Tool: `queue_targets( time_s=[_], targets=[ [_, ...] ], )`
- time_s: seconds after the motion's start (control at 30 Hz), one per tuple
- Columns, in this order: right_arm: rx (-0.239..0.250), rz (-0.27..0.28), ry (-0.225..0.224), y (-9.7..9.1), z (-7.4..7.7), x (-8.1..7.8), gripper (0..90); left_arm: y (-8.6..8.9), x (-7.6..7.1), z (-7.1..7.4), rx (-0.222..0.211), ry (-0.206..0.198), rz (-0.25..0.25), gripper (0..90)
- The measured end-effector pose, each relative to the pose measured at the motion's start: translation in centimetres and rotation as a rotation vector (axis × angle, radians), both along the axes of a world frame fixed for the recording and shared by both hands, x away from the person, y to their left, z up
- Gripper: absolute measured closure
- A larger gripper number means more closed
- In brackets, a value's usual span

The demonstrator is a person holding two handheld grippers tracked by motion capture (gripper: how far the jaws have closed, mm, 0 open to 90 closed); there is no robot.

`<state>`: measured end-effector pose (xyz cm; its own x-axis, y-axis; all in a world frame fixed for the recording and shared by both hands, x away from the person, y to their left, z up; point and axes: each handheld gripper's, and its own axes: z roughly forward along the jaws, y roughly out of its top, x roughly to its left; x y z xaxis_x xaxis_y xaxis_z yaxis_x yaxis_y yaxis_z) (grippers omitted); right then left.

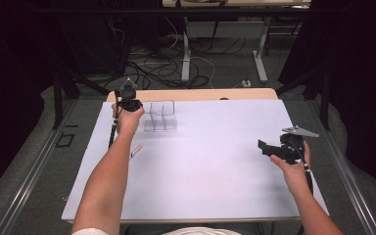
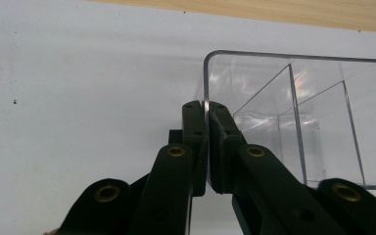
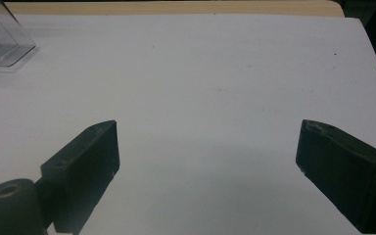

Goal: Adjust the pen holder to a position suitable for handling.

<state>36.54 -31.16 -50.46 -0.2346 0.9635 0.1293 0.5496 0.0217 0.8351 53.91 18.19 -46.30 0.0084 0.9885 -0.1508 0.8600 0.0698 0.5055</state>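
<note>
My left gripper [image 2: 206, 115] is clenched on the near wall of the clear plastic organizer [image 2: 298, 117]; in the left gripper view the thin rim runs straight down between the two jaws, which press on it from either side. The organizer's divided compartments lie just beyond and to the right of that gripper, all of them looking bare. In the high view the left gripper [image 1: 127, 100] sits at the far left of the white desk [image 1: 215, 161], with the organizer [image 1: 160, 116] touching it on its right side. A pen [image 1: 136, 150] lies on the desk behind that gripper, close beside my left forearm.

My right gripper [image 3: 205, 156] is released: its jaws stand wide apart with only bare desk [image 3: 215, 73] between them. From it, the organizer [image 3: 2, 41] is well away, ahead and to the left. In the high view the right gripper [image 1: 264, 146] hangs near the desk's right edge, pointing left.
</note>
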Motion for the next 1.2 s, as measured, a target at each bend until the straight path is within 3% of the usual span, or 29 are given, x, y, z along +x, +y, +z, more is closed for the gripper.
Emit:
queue_targets(
  time_s=[0.53, 1.2],
  targets=[
    [0.006, -0.005, -0.001, 0.2, 0.2, -0.1, 8.8, -1.8, -1.7, 0.8, -0.069, -0.011, 0.014, 87.6],
    [0.0, 0.007, -0.005, 0.3, 0.1, 0.0, 8.8, -5.7, -2.5, 0.2, -0.099, -0.016, 0.01, 87.5]
  ],
)
